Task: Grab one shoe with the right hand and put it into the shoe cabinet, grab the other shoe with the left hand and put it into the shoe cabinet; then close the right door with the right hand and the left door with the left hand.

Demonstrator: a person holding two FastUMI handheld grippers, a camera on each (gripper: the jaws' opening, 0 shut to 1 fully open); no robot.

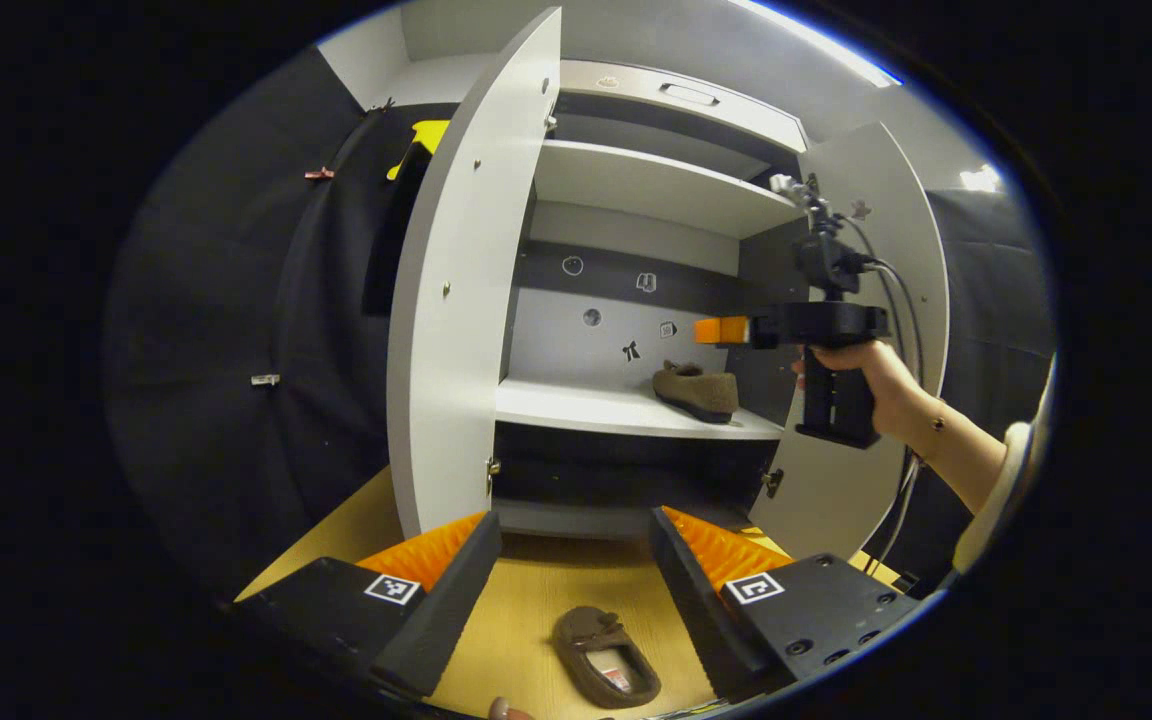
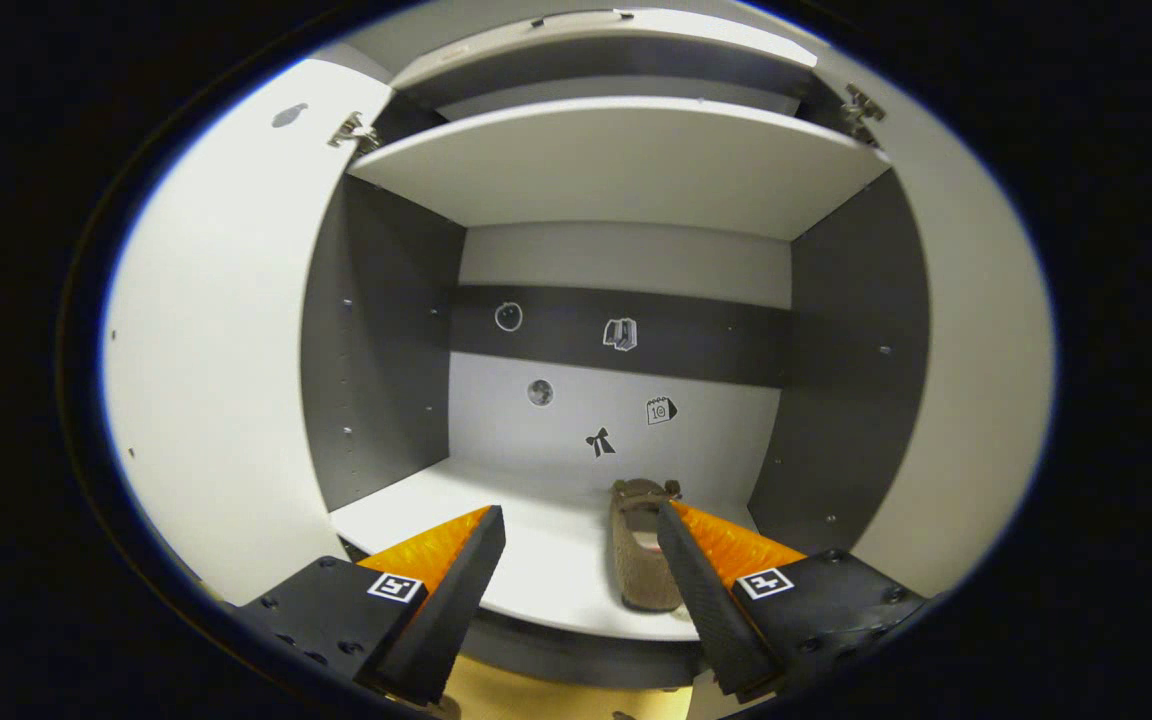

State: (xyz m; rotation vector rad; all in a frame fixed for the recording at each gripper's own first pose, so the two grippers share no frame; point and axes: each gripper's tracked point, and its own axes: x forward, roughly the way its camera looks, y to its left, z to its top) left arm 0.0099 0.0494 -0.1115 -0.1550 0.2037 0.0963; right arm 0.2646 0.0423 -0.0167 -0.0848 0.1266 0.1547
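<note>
One brown shoe [image 1: 698, 389] lies on the white middle shelf [image 1: 576, 405] of the open shoe cabinet, toward its right side; in the right gripper view that shoe [image 2: 641, 548] rests on the shelf [image 2: 536, 560] just below and in front of my right gripper [image 2: 581, 520]. My right gripper [image 1: 721, 330] is open, empty, and held by a hand in front of the shelf. The other brown shoe [image 1: 604, 657] lies on the wooden floor [image 1: 516, 620] between the fingers of my open left gripper [image 1: 571, 525], which hangs above it.
The left door [image 1: 461, 290] and the right door [image 1: 881, 330] both stand wide open. An upper shelf [image 2: 626, 165] spans the cabinet above the shoe. Black cloth wall [image 1: 236, 330] hangs to the left of the cabinet.
</note>
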